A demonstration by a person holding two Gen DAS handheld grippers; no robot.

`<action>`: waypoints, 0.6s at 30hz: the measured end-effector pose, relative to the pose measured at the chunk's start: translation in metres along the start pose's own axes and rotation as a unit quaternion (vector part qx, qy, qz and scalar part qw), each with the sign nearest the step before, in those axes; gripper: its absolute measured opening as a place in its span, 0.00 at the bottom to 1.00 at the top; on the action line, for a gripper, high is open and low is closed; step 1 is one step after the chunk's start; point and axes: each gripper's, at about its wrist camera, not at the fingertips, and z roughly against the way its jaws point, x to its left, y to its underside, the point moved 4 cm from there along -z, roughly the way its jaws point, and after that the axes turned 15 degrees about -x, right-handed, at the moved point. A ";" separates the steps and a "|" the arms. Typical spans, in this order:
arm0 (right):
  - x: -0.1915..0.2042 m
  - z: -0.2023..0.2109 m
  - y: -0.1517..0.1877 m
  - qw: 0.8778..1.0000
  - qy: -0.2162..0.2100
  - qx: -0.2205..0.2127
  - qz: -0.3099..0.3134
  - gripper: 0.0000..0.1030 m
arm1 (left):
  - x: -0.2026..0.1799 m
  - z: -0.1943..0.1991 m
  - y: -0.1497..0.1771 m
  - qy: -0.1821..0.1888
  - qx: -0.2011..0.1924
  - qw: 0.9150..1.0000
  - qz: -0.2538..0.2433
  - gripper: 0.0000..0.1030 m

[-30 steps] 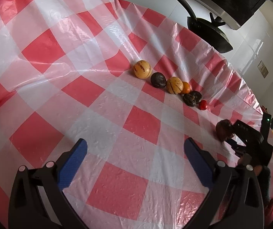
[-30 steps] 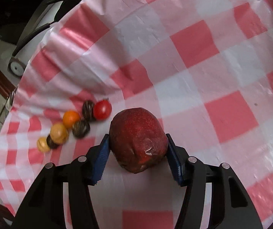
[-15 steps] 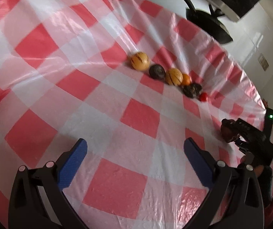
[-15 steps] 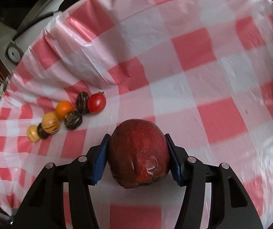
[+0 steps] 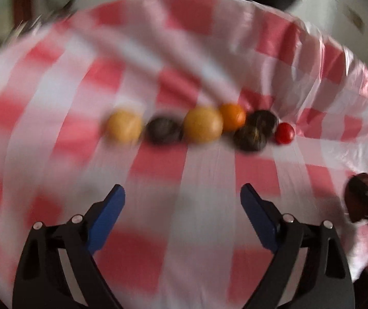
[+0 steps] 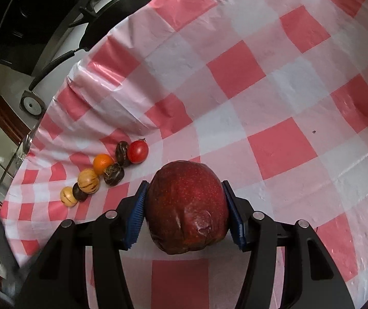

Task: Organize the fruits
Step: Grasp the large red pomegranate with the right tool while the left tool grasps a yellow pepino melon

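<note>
A table is covered by a glossy red-and-white checked tablecloth (image 6: 261, 82), on which daylight is reflected. Beyond its edge, at about ten to eleven o'clock in the right wrist view, a white wall (image 6: 62, 38) is seen, with a black pan (image 6: 117, 13) in front of it. A round wall fitting (image 6: 31, 105) and brown wooden framing (image 6: 6, 121) with glass are seen at nine o'clock.

I'm working in what looks like a home kitchen. A dark frying pan (image 6: 122, 13) sits beyond the far edge of the bench, which is covered by a red-and-white checked plastic tablecloth (image 6: 281, 82). A row of small fruits (image 6: 106, 172) lies on the cloth, and wooden cabinet fronts (image 6: 6, 121) show at the side.
</note>
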 end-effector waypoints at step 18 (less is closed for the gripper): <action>0.002 -0.005 0.003 1.000 0.007 0.018 0.015 0.54 | -0.019 -0.046 -0.025 0.109 0.010 0.970 -0.216 0.43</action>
